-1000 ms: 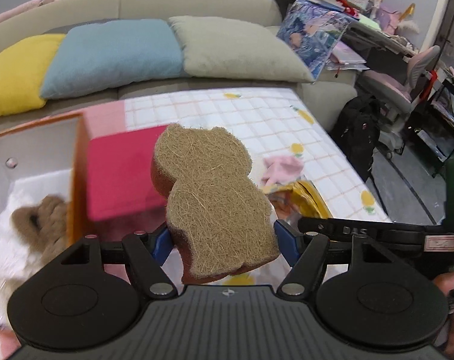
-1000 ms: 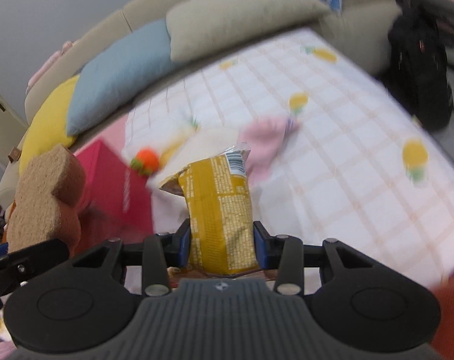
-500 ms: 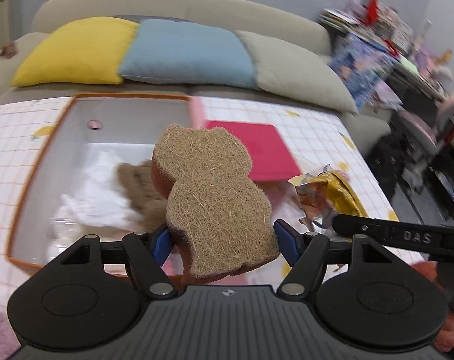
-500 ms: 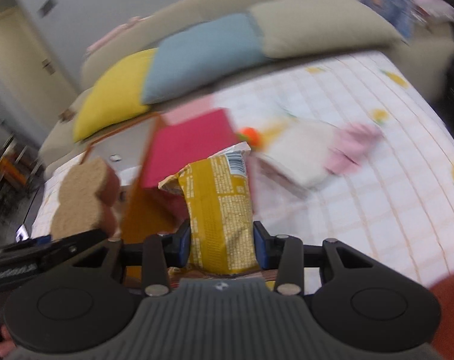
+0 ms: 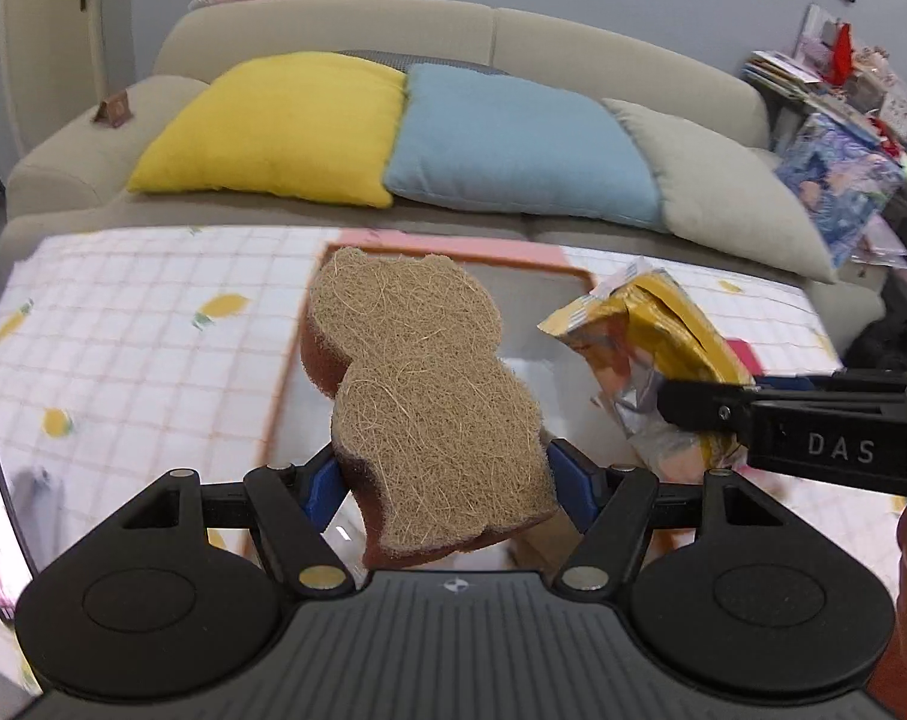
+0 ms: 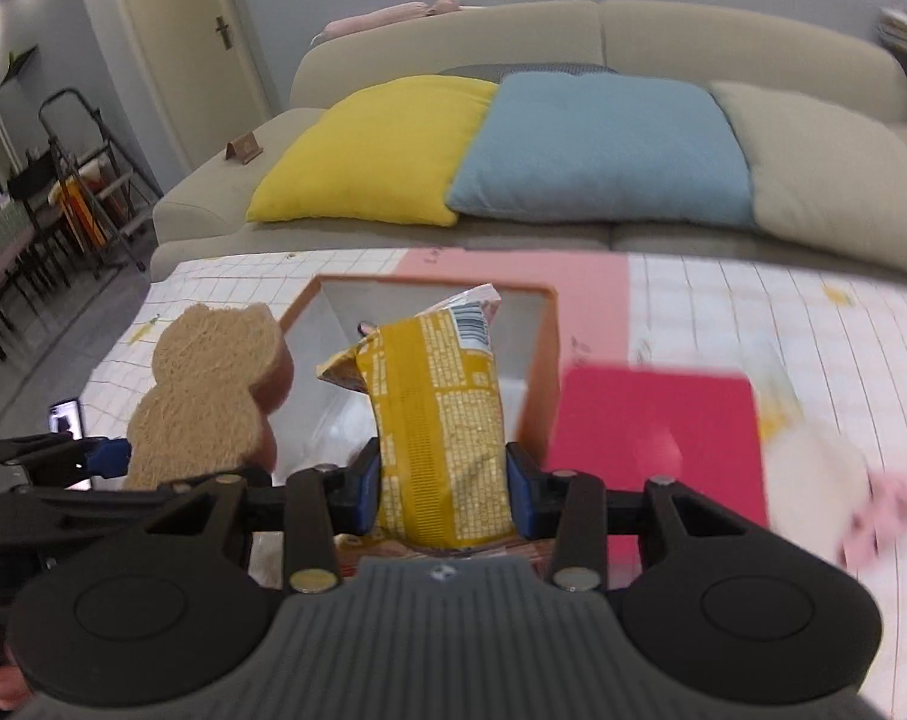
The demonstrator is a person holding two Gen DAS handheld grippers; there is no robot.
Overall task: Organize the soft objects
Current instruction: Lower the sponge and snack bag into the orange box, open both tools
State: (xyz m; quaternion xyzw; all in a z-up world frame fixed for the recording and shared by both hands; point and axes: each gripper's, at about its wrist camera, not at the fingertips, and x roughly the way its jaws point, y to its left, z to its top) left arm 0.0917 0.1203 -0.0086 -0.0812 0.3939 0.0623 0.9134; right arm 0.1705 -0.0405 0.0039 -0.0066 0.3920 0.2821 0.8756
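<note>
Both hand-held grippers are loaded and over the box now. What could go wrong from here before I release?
1. The left hand-held gripper pinches only the bottom of the bear-shaped sponge, so it could tip or slip out early.
2. The right hand-held gripper and its yellow snack packet sit very close to the sponge; they may bump over the orange-rimmed box.
3. The packet stands near the box's right wall and might land on the red lid instead.
</note>
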